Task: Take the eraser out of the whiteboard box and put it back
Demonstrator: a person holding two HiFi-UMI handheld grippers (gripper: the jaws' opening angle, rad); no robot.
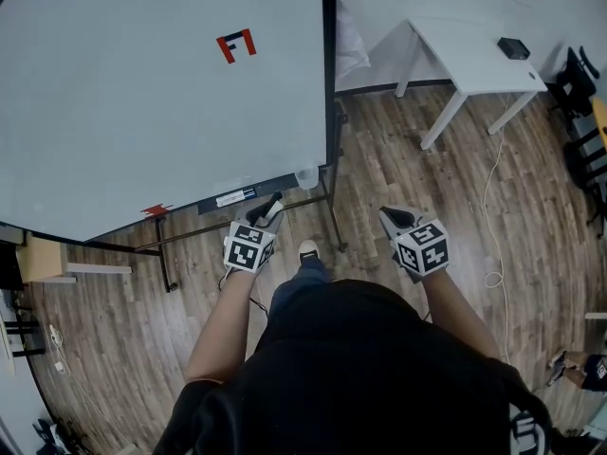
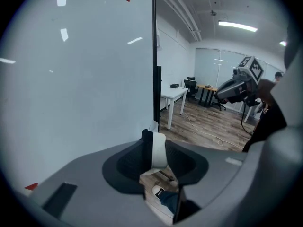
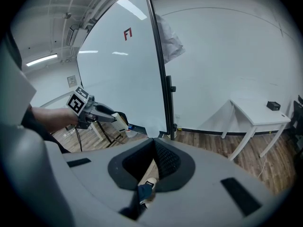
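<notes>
We had our left gripper (image 1: 265,219) clamped on the eraser (image 2: 158,150), holding it out of and near the whiteboard box (image 1: 306,175), likely ready to go back in. Our right gripper (image 1: 391,216), closed and empty, hung aside, not needed.

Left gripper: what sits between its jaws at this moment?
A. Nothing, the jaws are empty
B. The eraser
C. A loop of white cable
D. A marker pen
B: the left gripper view shows the left gripper with its jaws closed on the eraser, a block with one black side and one white side.
</notes>
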